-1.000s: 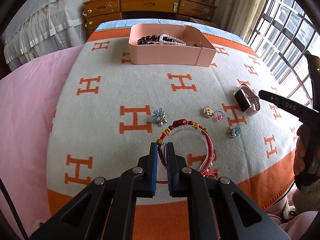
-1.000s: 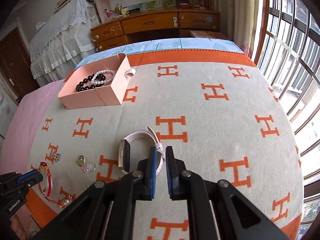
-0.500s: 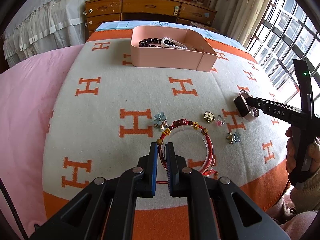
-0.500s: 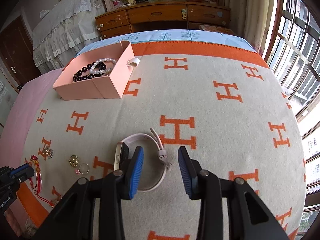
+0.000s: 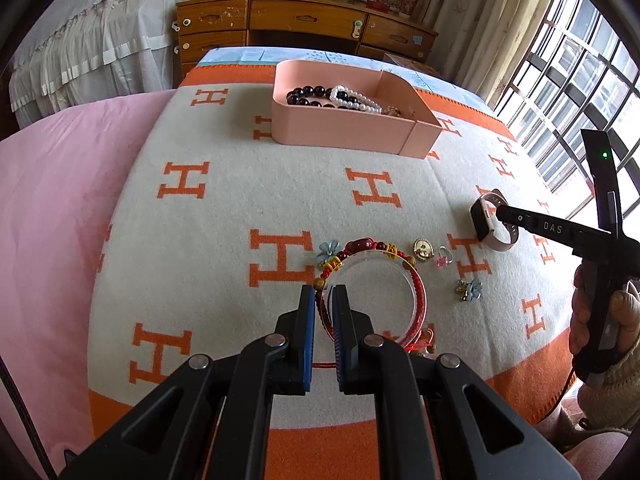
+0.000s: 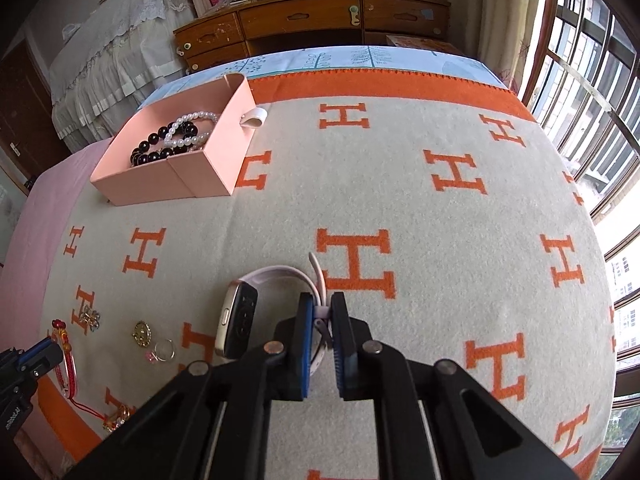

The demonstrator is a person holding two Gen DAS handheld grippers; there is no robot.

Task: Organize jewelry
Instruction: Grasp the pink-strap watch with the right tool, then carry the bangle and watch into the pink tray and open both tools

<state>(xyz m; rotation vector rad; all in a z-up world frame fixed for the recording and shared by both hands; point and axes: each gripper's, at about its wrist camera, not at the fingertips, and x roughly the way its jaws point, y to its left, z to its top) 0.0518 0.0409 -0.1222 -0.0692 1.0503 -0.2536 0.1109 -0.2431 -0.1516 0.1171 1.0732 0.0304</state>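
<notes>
On the H-patterned blanket point(image 5: 224, 272) my left gripper point(image 5: 324, 297) is shut on the near-left rim of a red beaded bracelet point(image 5: 362, 245), which lies around a clear bangle point(image 5: 414, 280). My right gripper point(image 6: 322, 305) is shut on the pale pink strap of a smartwatch point(image 6: 237, 320), whose dark face stands on edge just left of the fingers. In the left wrist view the watch point(image 5: 485, 221) sits at the right, with the right gripper's tip point(image 5: 505, 213) on it. A pink open box point(image 5: 344, 134) at the back holds a black bead bracelet point(image 5: 306, 94) and a pearl bracelet point(image 5: 354, 99).
Loose pieces lie between the bracelet and the watch: a gold pendant point(image 5: 423, 248), a small pink ring point(image 5: 444, 258) and two blue flower earrings point(image 5: 329, 250) point(image 5: 470, 289). A wooden dresser point(image 5: 304, 20) stands behind the bed and windows run along the right. A hand point(image 5: 592, 320) holds the right gripper.
The right gripper opened over the watch strap, sank a little and has shut on it. The left gripper stays shut on the red bracelet in the same place.
</notes>
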